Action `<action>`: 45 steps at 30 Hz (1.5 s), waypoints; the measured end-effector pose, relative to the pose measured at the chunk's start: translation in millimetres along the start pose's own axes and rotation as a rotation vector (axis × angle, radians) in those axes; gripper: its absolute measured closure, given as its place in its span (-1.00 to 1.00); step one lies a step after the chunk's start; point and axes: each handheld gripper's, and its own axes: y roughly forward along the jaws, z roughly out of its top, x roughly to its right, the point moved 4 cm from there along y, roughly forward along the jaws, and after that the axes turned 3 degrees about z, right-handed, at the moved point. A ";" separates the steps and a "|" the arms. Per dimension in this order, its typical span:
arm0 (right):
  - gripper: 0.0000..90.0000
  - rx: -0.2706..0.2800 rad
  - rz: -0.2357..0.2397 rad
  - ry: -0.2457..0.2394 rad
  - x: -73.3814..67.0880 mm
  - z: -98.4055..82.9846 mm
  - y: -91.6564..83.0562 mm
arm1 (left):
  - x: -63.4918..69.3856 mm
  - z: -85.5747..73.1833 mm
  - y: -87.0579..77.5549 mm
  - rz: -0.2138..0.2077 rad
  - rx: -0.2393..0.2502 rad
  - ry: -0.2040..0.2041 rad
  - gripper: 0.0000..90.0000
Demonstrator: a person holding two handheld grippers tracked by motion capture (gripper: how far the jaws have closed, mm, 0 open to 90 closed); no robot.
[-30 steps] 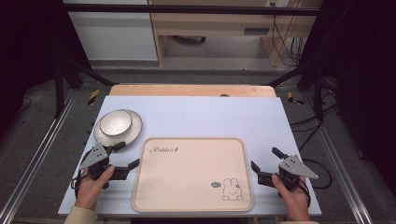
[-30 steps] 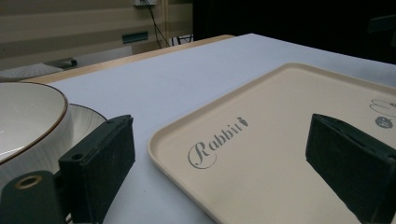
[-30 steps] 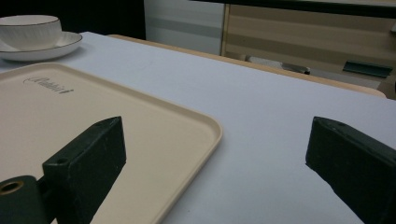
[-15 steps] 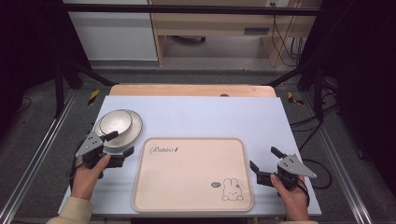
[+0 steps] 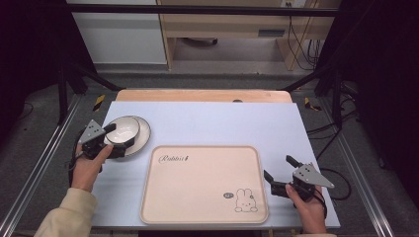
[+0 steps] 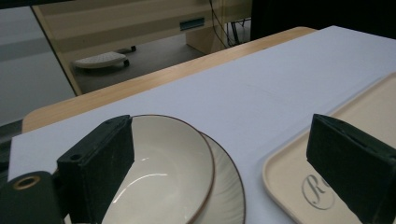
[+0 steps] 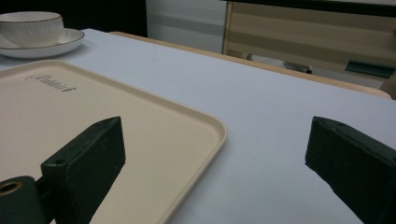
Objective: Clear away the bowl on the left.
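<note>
A cream bowl (image 5: 124, 128) with a dark rim sits on a matching plate (image 5: 142, 137) at the table's left. My left gripper (image 5: 115, 138) stands open right at the bowl's left side. In the left gripper view its left jaw overlaps the bowl (image 6: 168, 163) rim, its right jaw hangs over the corner of the tray (image 6: 369, 100), and the plate (image 6: 229, 189) lies between them. A beige tray (image 5: 197, 187) with a rabbit print lies in the middle front. My right gripper (image 5: 279, 169) is open beside the tray's right edge, holding nothing.
The white table top (image 5: 222, 118) stretches behind the tray, with a wooden strip (image 5: 197, 95) along the far edge. Dark frame rails run along both sides. From the right gripper view, bowl (image 7: 30, 25) and plate (image 7: 51, 45) stand far off beyond the tray (image 7: 93, 98).
My left gripper has moved forward from the table's front left up to the bowl and plate. The right gripper has stayed in place.
</note>
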 end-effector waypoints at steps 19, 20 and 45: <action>-0.89 0.006 -0.002 0.005 1.5 1.3 -0.7 | -59.3 -12.4 10.5 0.281 -0.134 -0.151 -0.28; -0.88 0.006 0.000 0.007 0.9 1.2 -0.3 | -60.5 -14.5 11.8 0.290 -0.152 -0.160 -0.21; -0.89 -0.008 0.016 0.006 -0.2 -1.3 3.5 | -71.9 -34.6 36.3 0.369 -0.412 -0.294 0.60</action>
